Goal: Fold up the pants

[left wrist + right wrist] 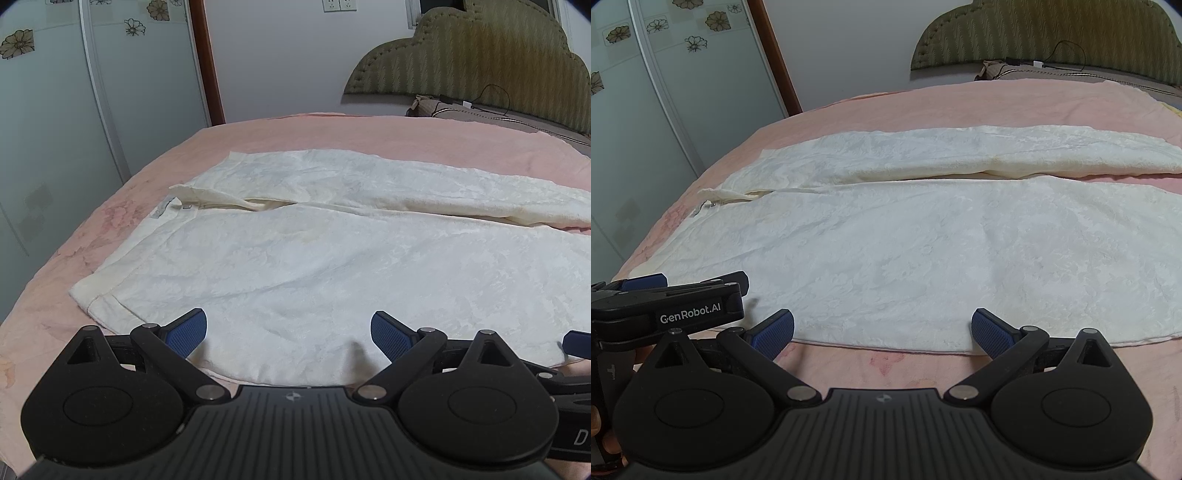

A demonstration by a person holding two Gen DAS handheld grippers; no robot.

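On the far left stand pale sliding wardrobe doors with flower stickers [48, 122], well away from the work. Next comes the wide bed with a soft pink blanket [44, 266], and on it lie the cream-white, bumpy-patterned pants [314, 254], spread out flat and not folded yet. Their waist end with a small grey tag is at the left, and the two legs run off to the right, side by side. The left gripper [289, 334], black with blue pads, hangs low over the near edge of the pants by the waist, its two fingers spread wide with nothing between them. The right gripper [882, 332] sits farther along the same near edge, at the leg, and it too is spread wide and holds nothing; its blue pads are just at the cloth's edge. At the far right is a green padded headboard [1052, 33] with a thin black cable [1067, 51] lying below it. I think the next job is to pinch the near edge and lift it over. The claws might grab the pink blanket along with the pants, since both are soft and lie flat together. One claw might also catch only the top layer, so the leg would bunch up and the fold would come out crooked.
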